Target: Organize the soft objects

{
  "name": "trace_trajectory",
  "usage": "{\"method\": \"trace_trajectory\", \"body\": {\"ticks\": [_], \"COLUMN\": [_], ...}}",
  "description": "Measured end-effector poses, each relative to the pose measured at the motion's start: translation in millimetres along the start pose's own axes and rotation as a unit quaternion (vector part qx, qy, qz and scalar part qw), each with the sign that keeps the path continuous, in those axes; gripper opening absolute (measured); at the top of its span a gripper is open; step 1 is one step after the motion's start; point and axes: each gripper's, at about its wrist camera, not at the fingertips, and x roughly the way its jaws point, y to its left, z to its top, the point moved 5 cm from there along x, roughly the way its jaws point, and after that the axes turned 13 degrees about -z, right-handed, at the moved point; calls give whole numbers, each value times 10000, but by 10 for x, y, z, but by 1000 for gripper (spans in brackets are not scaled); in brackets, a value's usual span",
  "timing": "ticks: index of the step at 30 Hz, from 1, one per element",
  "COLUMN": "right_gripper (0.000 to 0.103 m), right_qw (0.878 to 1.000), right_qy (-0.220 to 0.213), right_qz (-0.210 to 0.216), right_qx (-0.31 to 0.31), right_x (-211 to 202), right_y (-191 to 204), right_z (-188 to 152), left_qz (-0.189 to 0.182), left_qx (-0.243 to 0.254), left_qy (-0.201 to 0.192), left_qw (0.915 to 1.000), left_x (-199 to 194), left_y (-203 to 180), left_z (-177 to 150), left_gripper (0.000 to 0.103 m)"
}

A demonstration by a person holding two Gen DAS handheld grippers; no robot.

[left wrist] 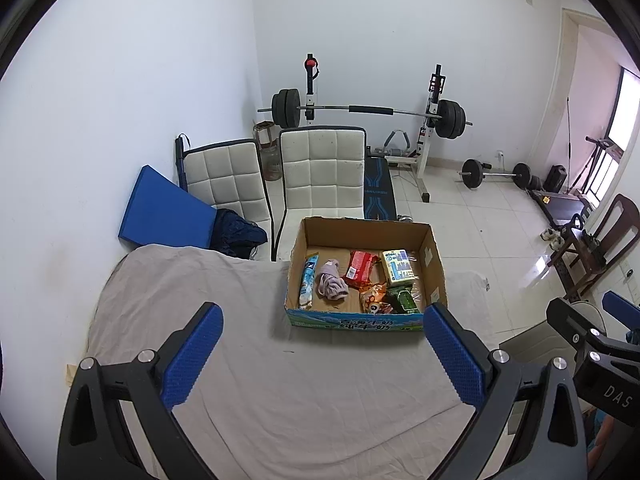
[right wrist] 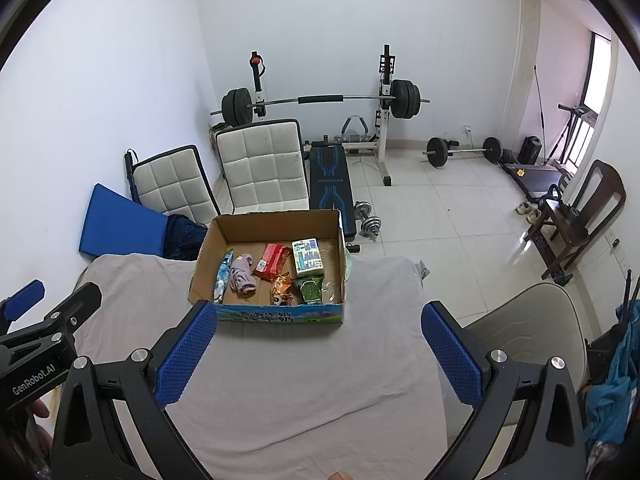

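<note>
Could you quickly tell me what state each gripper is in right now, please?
Left gripper: open, holding nothing, above the grey cloth.
Right gripper: open, holding nothing.

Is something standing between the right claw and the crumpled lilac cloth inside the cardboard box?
Only the box's printed front wall: the lilac cloth lies behind it, so the open right claw must go over it. The grey sheet between is bare.

Home room used as a gym: white walls, tiled floor (right wrist: 460,216), barbell on a rack (left wrist: 362,111), weight bench (right wrist: 331,184), loose dumbbells (right wrist: 367,220), treadmill (right wrist: 538,178), two white padded chairs (left wrist: 322,172), cloth-covered table (left wrist: 256,360)
</note>
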Motion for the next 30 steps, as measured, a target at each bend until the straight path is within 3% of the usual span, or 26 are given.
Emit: {"method": "trace_trajectory", "body": {"ticks": [30], "right_gripper": [103], "right_qw": [10000], "right_qy": [-24], "right_qz": [-77], "right_qx": [29], "right_x": [15], "right_y": [-22], "right_z": [-73], "left_qz": [87], "left_qx": [127], "left_qy": [31], "left_qw": [9999], "left_x": [-9], "left_y": [38], "left_z": [-24], "left_gripper": [103]}}
